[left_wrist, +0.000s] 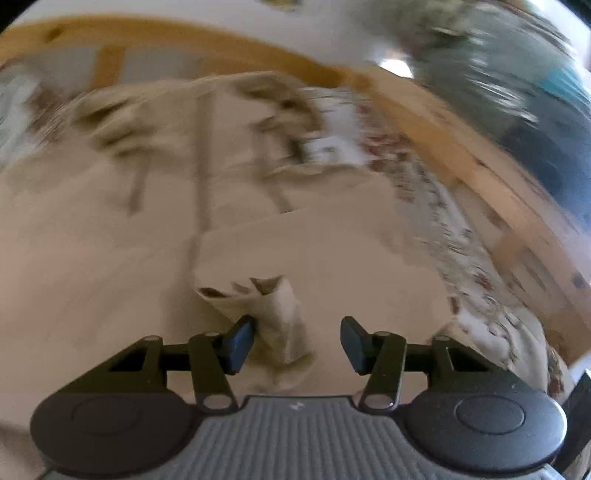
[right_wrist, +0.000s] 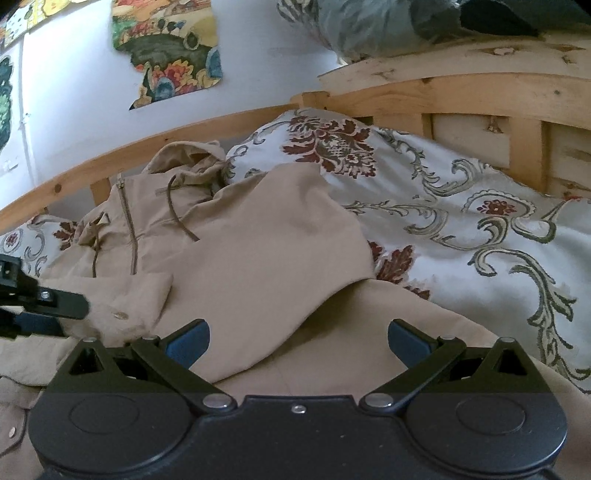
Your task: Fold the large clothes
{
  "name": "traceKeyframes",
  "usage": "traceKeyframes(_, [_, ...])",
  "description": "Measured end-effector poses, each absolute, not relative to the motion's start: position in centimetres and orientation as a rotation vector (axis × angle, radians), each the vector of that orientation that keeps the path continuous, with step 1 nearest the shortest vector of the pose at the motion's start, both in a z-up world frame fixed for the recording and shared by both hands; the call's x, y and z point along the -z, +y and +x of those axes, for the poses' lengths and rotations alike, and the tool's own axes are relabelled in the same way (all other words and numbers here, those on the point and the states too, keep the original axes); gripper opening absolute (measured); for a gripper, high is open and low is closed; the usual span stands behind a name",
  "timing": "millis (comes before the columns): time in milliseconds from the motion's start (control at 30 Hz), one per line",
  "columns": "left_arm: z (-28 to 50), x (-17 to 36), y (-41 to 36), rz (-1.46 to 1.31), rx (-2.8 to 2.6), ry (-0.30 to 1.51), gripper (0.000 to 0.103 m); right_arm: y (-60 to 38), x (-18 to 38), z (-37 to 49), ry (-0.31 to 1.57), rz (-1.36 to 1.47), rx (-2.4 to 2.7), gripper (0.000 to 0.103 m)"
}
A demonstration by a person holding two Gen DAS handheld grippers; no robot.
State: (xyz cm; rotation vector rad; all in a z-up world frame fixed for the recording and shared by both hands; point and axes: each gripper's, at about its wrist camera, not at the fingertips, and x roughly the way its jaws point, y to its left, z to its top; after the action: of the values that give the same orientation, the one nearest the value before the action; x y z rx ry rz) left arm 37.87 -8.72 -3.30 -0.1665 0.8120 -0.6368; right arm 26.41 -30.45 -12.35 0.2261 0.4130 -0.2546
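Observation:
A beige hooded jacket [right_wrist: 258, 240] lies spread on a bed, its hood [right_wrist: 188, 158] towards the far rail and its zip [right_wrist: 129, 221] facing up. One sleeve is folded across the body, and its buttoned cuff [right_wrist: 129, 306] lies beside my left gripper [right_wrist: 37, 299]. In the blurred left wrist view the left gripper [left_wrist: 297, 343] stands open. A crumpled cuff [left_wrist: 273, 314] rises between its fingers, against the left pad [left_wrist: 240, 343] and well apart from the right one. My right gripper [right_wrist: 297, 343] hangs wide open just above the jacket's lower part, holding nothing.
A white bedspread [right_wrist: 461, 221] with a red and green flower pattern covers the bed to the right. A wooden bed frame [right_wrist: 480, 92] runs along the far side and right. Grey-blue cloth [right_wrist: 369, 26] is piled above it. Colourful paper pictures [right_wrist: 170, 48] hang on the white wall.

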Motion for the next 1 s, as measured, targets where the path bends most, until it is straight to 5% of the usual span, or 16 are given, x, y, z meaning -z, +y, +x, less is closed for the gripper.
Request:
traceKeyframes(300, [36.2, 2.5, -9.9, -0.119, 0.847, 0.756, 0.085, -32.0, 11.2, 24.4, 0.251, 0.207, 0.477, 0.102])
traceKeyframes(700, [39.4, 2.5, -7.2, -0.027, 0.460, 0.769, 0.094, -29.9, 12.0, 26.7, 0.297, 0.064, 0.320, 0.102])
traceKeyframes(1000, [47.3, -2.4, -5.6, 0.170, 0.212, 0.546, 0.102, -27.2, 15.0, 30.7, 0.486, -0.148, 0.214, 0.102])
